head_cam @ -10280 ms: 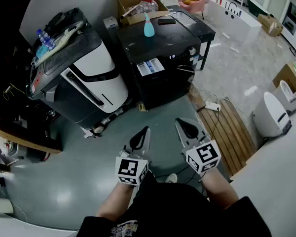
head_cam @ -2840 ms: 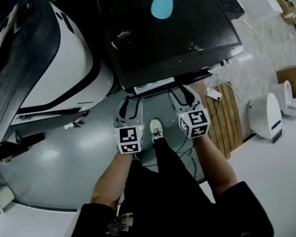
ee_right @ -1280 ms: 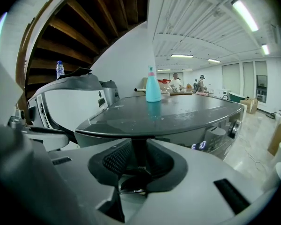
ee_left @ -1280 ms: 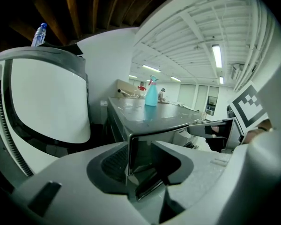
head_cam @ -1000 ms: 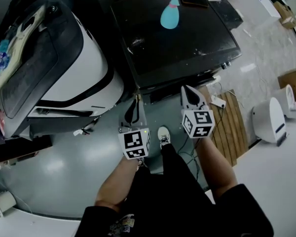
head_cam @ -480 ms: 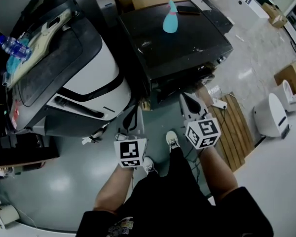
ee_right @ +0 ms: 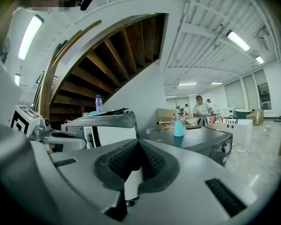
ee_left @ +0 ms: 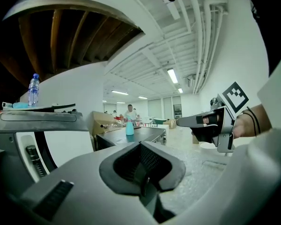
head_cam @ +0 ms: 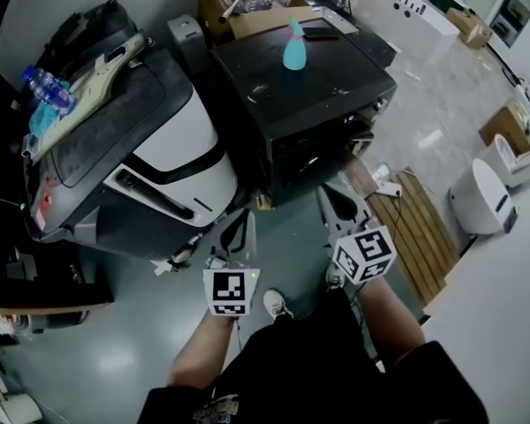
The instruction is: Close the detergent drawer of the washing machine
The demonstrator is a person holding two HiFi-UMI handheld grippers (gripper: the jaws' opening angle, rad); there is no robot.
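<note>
Far left, a white-and-grey machine (head_cam: 172,140) leans back with a water bottle (head_cam: 42,82) and loose clutter lying on its lid. Moving in, the left gripper (head_cam: 243,219) hangs over the grey floor (head_cam: 115,325), its jaws pressed together with nothing between them, well short of any appliance. And there's the black washing machine (head_cam: 300,87) dead centre, standing just beside the white one, with a teal spray bottle (head_cam: 293,47) upright on its top and a dark phone (head_cam: 318,32) lying behind that. The detergent drawer (head_cam: 293,138) sits at the upper left of the front face, and it reads flush with the panel, though that face is dark and hard to make out. A cardboard box (head_cam: 238,3) stands behind the machine. Now the right gripper (head_cam: 325,193), jaws likewise closed on nothing, pointing towards the machine's front but clear of it, no contact. Further right, a wooden slatted board (head_cam: 415,228) lies on the floor, and beyond it stands a rounded white appliance (head_cam: 481,197).
</note>
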